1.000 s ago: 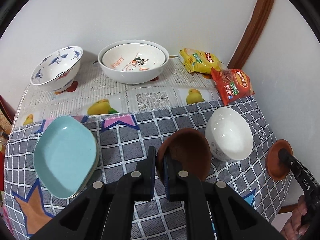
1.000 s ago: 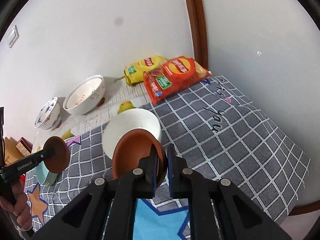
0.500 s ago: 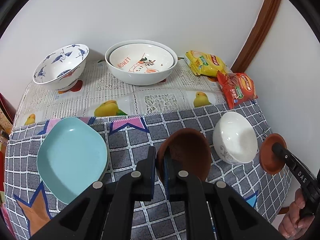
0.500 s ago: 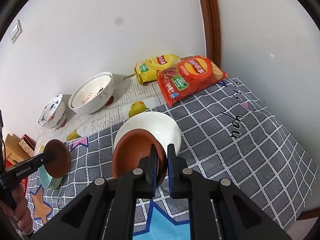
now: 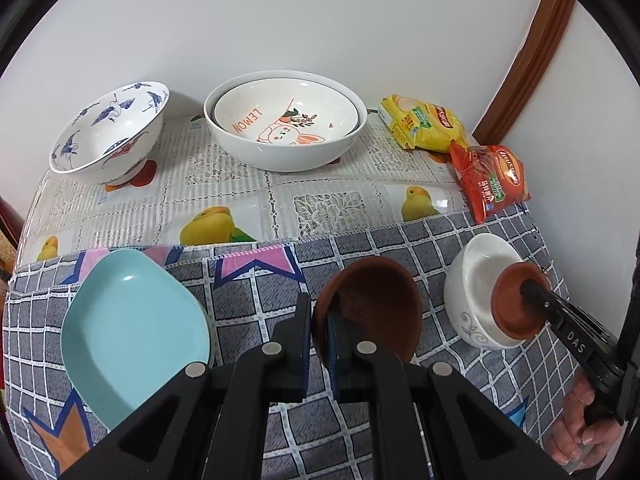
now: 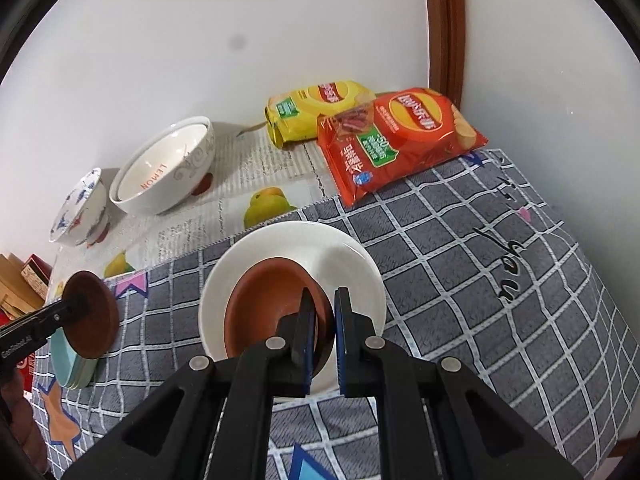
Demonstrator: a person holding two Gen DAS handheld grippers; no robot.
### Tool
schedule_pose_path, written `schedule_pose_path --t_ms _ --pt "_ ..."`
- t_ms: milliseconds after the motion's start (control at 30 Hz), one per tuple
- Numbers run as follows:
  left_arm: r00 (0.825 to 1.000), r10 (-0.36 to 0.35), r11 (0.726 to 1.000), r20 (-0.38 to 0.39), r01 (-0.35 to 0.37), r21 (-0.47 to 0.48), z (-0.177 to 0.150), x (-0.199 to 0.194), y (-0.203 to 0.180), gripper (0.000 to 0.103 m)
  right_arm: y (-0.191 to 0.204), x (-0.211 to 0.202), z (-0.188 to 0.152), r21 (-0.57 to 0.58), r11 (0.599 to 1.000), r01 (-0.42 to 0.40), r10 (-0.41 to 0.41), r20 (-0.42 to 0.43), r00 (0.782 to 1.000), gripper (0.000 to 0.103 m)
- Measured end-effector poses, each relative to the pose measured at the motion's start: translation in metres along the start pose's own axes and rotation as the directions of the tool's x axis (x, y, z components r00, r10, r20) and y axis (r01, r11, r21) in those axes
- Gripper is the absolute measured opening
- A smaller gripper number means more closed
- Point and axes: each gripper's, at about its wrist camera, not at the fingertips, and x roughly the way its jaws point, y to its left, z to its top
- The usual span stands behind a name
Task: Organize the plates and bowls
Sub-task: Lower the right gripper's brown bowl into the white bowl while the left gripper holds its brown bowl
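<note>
Both fisheye views look steeply down along their own jaws, close over the counter (image 5: pixel 256 292). Left wrist view faces the back wall; right wrist view angles toward the corner. Shared: white bowl (image 5: pixel 476 280) (image 6: pixel 352 256), chip bags (image 5: pixel 492 180) (image 6: pixel 400 136), rear bowls (image 5: pixel 280 128) (image 6: pixel 164 172).

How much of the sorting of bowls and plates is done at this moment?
Done: the LEMON bowl sits nested in the big white bowl. In hand: the right tongs hold a brown dish over the small white bowl; the left tongs hold a second brown dish. Left: the crane bowl and blue plates stand apart.
</note>
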Motion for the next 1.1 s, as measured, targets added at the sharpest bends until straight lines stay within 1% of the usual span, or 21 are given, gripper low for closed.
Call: schedule_pose_path --t_ms 133,300,467,633,733,933,1100 --pt "1.000 0.005 1.000 -0.006 -0.005 0.005 0.003 0.008 -0.003 0.008 0.000 0.013 0.001 -0.002 1.000 0.002 -0.002 -0.018 1.000 0.009" --pt "1.000 0.001 1.000 -0.012 -0.001 0.013 0.004 0.013 -0.007 0.008 -0.001 0.027 0.003 -0.017 1.000 0.026 -0.027 -0.042 0.999 0.009" --pt "1.000 -0.001 1.000 -0.016 0.001 0.019 0.004 0.017 -0.010 0.008 0.001 0.037 0.003 -0.037 0.999 0.039 -0.041 -0.063 0.997 0.009" --pt "1.000 -0.001 1.000 -0.018 0.001 0.022 0.004 0.019 -0.012 0.008 0.003 0.042 0.002 -0.049 0.998 0.036 -0.039 -0.078 0.996 0.009" --pt "1.000 -0.001 1.000 -0.019 0.002 0.024 0.004 0.019 -0.013 0.008 0.007 0.044 0.003 -0.066 0.996 0.053 -0.058 -0.076 0.995 0.009" --pt "1.000 0.000 1.000 -0.019 0.001 0.027 0.004 0.019 -0.014 0.008 0.016 0.053 0.004 -0.127 0.985 0.117 -0.129 -0.088 0.988 0.009" --pt "1.000 -0.001 1.000 -0.023 0.002 0.027 0.003 0.019 -0.012 0.008 0.022 0.056 0.002 -0.158 0.976 0.150 -0.165 -0.085 0.983 0.011"
